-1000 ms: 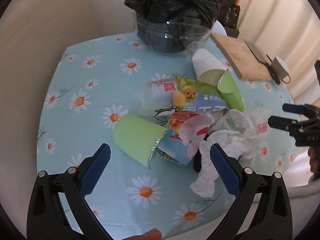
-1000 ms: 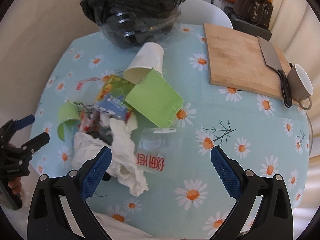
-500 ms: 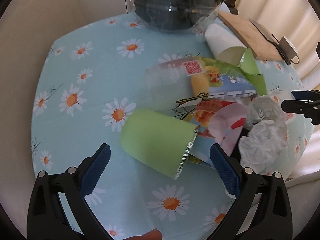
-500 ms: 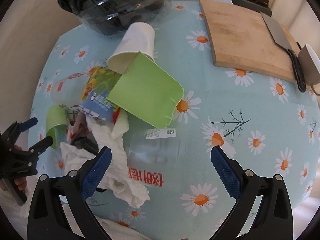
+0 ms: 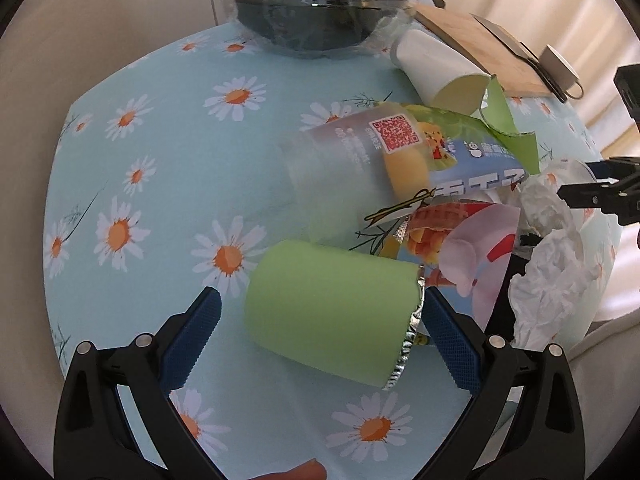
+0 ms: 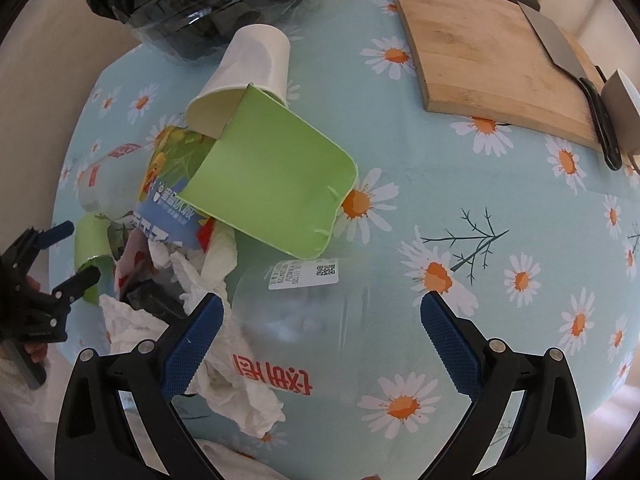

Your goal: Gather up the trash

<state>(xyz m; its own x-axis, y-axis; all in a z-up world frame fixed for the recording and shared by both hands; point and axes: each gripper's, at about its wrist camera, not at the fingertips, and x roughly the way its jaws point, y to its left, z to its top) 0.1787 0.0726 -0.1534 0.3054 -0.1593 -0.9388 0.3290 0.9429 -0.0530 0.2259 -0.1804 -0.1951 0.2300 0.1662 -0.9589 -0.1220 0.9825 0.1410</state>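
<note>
Both grippers have closed in on the trash pile in front of the bin [image 5: 320, 4]. Left gripper [image 5: 320, 330], jaws spread, now straddles the green cup [image 5: 332, 312] without gripping. Right gripper [image 6: 322, 330], also released, frames the clear plastic cup [image 6: 304, 316] beside the crumpled tissue [image 6: 240, 384]. Two grasps look imminent.

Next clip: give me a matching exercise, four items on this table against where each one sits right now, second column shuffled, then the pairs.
Items
1. green cup
2. white cup
3. knife
4. clear cup

Places
A. on the cutting board
B. between the right gripper jaws
C. between the left gripper jaws
D. on its side beside the lined bin

Pairs: 1-C, 2-D, 3-A, 4-B
</note>
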